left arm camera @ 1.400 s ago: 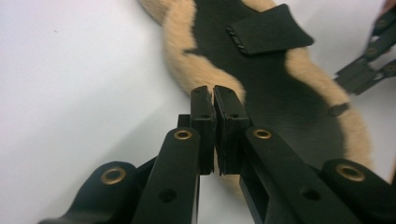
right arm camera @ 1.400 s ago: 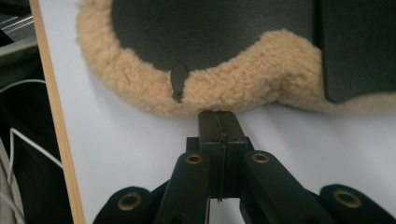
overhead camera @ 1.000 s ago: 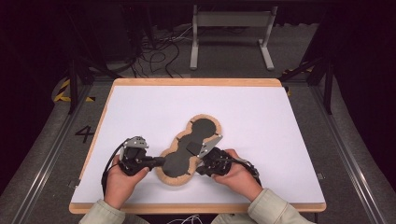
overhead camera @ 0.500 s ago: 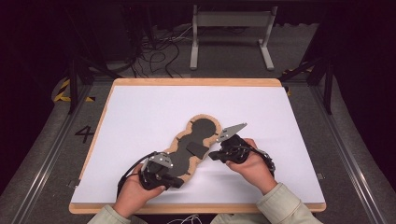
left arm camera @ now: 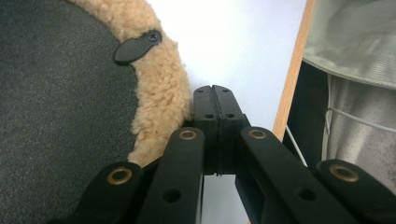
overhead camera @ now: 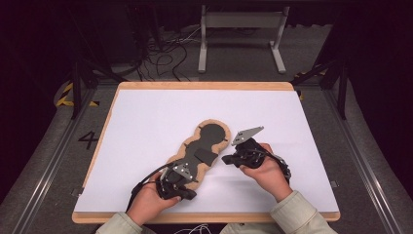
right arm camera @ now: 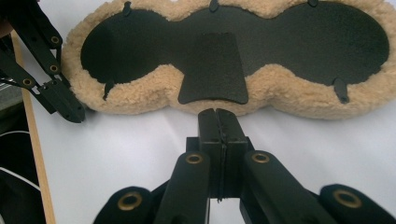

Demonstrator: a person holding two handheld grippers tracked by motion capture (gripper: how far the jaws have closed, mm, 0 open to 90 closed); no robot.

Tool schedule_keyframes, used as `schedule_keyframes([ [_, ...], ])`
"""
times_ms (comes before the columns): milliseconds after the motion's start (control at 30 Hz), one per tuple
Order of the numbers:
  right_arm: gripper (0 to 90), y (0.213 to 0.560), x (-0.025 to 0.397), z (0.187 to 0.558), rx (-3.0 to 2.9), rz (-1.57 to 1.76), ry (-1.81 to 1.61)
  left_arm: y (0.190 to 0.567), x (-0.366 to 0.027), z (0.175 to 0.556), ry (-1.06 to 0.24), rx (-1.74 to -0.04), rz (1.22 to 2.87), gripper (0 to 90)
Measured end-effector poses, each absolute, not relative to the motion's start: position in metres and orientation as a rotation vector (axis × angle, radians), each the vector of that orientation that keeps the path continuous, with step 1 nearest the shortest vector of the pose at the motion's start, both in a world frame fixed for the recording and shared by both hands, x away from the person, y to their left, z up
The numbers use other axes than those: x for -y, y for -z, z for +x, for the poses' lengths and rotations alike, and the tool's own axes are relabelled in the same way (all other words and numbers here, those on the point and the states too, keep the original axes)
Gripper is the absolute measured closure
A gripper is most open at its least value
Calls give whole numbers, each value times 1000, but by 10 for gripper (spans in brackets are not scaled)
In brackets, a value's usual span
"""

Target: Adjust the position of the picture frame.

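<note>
A: Where's the fleece pad point(overhead camera: 200, 148)?
B: Flat on the white table point(overhead camera: 146, 122), dark side up, lying diagonally.
A: Your grippers?
B: Your left gripper point(left arm camera: 215, 100): jaws pressed together, empty, against its fleecy edge. Your right gripper point(right arm camera: 218, 122): jaws together, empty, just beside its middle.

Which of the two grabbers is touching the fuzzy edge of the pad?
The left gripper: its shut jaws press against the fleece rim of the pad at its near end. The right gripper, also shut, stops short of the rim, with white table between.
</note>
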State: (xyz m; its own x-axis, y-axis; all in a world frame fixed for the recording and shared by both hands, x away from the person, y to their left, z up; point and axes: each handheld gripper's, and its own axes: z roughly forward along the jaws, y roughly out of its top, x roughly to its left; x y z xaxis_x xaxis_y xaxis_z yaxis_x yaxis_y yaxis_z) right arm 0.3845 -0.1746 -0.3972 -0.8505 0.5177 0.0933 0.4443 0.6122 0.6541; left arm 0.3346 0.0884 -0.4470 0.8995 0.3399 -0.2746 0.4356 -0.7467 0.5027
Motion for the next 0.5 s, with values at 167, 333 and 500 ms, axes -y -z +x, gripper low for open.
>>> schedule_keyframes([
  [167, 900, 396, 177, 385, -2712, 820, -1066, 446, -98, 342, 162, -614, 2488, 900],
  [333, 900, 394, 181, 386, -2700, 825, -1069, 446, -113, 355, 118, -717, 2453, 900],
  [500, 900, 392, 183, 388, -2693, 825, -1059, 446, -128, 366, 37, -798, 2420, 900],
])
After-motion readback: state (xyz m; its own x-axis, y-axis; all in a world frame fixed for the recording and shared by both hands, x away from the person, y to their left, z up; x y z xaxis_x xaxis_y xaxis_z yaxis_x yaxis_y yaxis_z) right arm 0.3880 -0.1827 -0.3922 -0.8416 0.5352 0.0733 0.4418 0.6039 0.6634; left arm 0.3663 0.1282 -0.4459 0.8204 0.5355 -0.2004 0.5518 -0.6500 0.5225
